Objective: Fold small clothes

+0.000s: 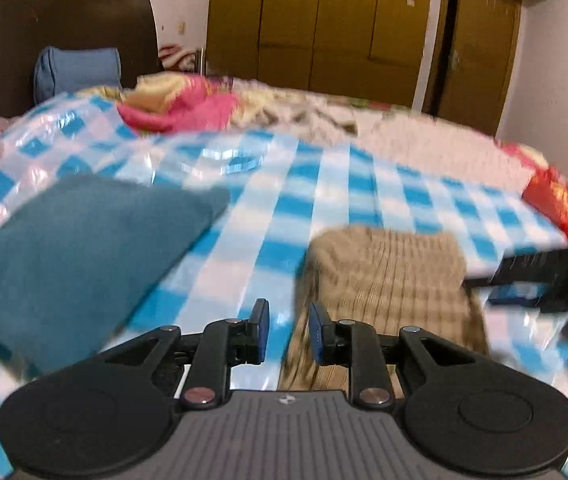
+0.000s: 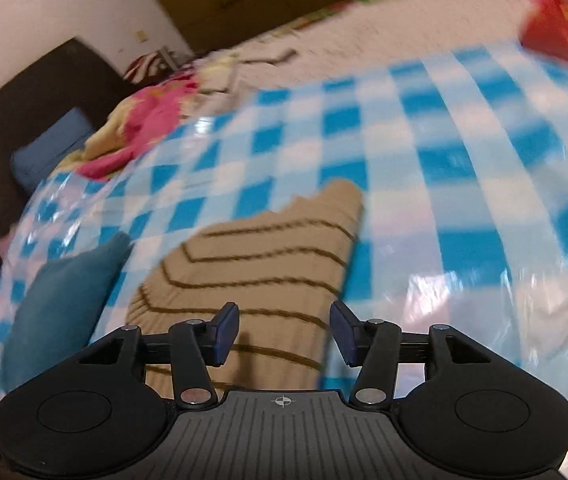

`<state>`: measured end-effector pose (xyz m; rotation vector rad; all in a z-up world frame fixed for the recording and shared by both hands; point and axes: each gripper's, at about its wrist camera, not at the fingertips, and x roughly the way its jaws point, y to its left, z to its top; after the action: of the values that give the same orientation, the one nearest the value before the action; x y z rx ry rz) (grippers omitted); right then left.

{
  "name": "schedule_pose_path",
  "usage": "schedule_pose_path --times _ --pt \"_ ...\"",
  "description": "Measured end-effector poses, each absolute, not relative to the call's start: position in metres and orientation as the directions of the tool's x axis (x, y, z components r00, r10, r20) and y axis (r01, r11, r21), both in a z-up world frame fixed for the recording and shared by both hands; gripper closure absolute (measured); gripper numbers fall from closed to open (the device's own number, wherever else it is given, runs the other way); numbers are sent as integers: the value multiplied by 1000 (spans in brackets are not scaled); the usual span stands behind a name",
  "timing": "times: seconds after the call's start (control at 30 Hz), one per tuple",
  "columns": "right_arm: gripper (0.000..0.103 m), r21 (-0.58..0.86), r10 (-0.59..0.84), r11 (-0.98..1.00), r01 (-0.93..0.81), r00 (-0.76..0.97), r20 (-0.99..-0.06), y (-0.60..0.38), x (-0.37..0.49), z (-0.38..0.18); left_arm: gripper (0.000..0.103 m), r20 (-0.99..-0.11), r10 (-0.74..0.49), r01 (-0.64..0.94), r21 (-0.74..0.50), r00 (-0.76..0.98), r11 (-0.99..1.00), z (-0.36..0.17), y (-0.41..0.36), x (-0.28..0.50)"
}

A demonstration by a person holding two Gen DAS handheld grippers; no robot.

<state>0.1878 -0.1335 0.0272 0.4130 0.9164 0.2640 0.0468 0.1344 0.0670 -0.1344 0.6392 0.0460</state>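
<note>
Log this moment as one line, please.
left gripper: open, empty | right gripper: open, empty | tan striped garment: folded on checked sheet | teal garment: folded, left of it

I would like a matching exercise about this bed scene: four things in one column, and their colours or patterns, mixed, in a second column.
Things:
1. folded garment
2. folded cloth
3. plastic sheet
4. pillow

Colours or patterns:
A. blue and white checks
B. tan with dark brown stripes
C. plain light blue, by the headboard
D. plain dark teal

Pairs: 1-B, 2-D, 3-A, 4-C
</note>
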Motion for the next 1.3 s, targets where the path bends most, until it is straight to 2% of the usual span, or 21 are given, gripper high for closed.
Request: schedule_pose_path --times 0.1,0.2,0.3,0.33,0.37,0.4,0.47,0.53,0.63,0.83,0.93,1.0,1.17,1.3 --pt "52 495 424 868 -29 561 -711 -136 197 10 68 -591 -46 -14 -96 806 995 69 117 61" --pt "52 526 457 849 -39 554 -696 -131 207 -1 68 -634 -90 34 -101 768 994 46 101 85" --pt "50 548 479 836 -28 527 -703 -127 219 -13 68 -707 -33 -16 -63 706 998 15 100 105" --pt "50 552 481 833 -19 518 -707 -126 223 -17 66 -721 -22 -32 -60 693 998 8 103 107" --pt "51 558 483 830 -11 515 -708 -128 226 -21 59 -733 -25 -38 -69 679 997 1 107 107" --pt "53 564 487 826 -4 510 -709 -129 228 -23 55 -742 -36 -40 -85 669 996 -5 111 107" --pt "69 552 480 834 -12 509 -714 -130 232 -24 55 -756 -49 -59 -115 652 992 -12 114 105" --pt "74 537 478 843 -31 501 -722 -129 236 -24 55 -764 -51 -73 -128 643 989 -14 109 103" --pt "78 516 473 855 -54 490 -733 -131 243 -22 56 -767 -39 -49 -91 640 995 -16 90 99" --pt "79 427 406 901 -77 497 -767 -137 252 -15 59 -773 -127 11 -153 621 988 -15 56 86" --pt "78 413 392 908 -70 493 -777 -145 257 -10 59 -772 -139 28 -156 620 987 -13 53 79" --pt "72 390 370 918 -73 514 -774 -151 246 -2 58 -771 -144 19 -169 620 985 -7 61 74" --pt "71 297 304 948 -116 610 -731 -159 196 21 59 -708 -82 16 -99 702 995 24 70 59" --pt "71 290 354 935 -206 622 -698 -150 154 30 59 -668 -66 47 -46 741 998 33 55 72"
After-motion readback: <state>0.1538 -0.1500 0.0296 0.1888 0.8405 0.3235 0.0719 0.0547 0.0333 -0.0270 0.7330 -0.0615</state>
